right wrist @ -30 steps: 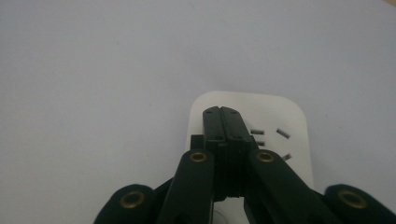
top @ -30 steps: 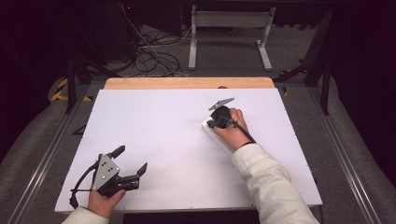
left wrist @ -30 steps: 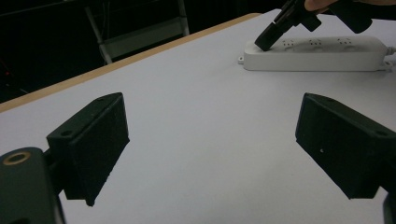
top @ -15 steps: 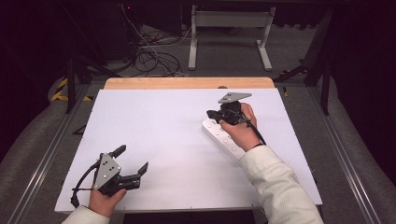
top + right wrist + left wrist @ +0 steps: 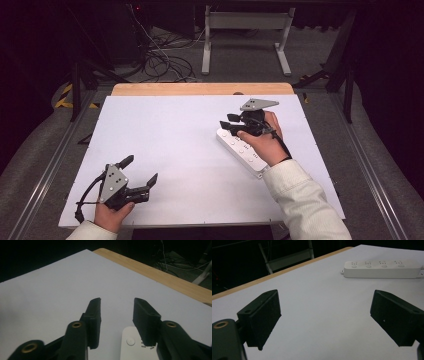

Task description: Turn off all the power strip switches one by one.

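Observation:
A white power strip lies slantwise on the white table sheet, right of the middle. My right gripper hovers over the strip's far end, and the hand covers the strip's middle. Its jaws have just been opening and stand apart with nothing between them; the strip's end shows just below them. My left gripper rests near the front left edge, open wide and empty. Beyond its jaws lies the power strip with its row of sockets and buttons.
A wooden table edge borders the far side of the sheet. Beyond it stand a metal frame and loose cables on the floor. Metal rails run along both sides of the table.
My right hand has lifted off the strip's far end and drifted slightly right, and its jaws have gone from shut to apart. The left gripper and the strip have stayed put.

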`<state>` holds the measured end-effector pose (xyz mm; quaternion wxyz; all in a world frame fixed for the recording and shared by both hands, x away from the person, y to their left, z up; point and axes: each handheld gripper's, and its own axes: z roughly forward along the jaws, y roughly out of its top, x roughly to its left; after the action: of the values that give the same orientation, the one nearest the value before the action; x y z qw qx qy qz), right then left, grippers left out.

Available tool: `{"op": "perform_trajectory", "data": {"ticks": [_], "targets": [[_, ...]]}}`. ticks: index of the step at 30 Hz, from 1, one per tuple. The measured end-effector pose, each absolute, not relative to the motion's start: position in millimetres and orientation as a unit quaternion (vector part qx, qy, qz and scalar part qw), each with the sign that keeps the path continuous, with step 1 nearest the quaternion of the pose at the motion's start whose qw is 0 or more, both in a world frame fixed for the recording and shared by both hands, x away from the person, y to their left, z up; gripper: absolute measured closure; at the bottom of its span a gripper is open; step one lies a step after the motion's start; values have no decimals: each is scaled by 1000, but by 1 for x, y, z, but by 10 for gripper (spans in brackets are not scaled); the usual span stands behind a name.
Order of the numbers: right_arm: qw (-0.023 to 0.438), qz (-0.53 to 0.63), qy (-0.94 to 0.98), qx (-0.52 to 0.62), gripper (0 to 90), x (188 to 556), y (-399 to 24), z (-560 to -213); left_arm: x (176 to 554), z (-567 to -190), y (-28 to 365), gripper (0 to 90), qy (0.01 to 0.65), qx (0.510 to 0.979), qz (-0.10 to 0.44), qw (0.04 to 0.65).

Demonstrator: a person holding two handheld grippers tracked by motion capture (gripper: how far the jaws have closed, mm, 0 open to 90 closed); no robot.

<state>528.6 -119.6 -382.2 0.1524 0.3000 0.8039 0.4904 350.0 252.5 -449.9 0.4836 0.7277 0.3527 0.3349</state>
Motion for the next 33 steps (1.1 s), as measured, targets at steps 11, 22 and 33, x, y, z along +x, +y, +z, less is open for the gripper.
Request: {"op": "perform_trajectory", "data": {"ticks": [11, 22, 33], "targets": [[167, 508, 798, 279, 332, 491, -145, -371, 350, -449, 255, 102, 355, 723, 339, 485], [176, 523, 786, 279, 252, 460, -178, -384, 350, -449, 255, 104, 359, 726, 329, 485], [177, 533, 776, 287, 213, 437, -212, -409, 350, -448, 255, 104, 356, 729, 330, 483]]}}
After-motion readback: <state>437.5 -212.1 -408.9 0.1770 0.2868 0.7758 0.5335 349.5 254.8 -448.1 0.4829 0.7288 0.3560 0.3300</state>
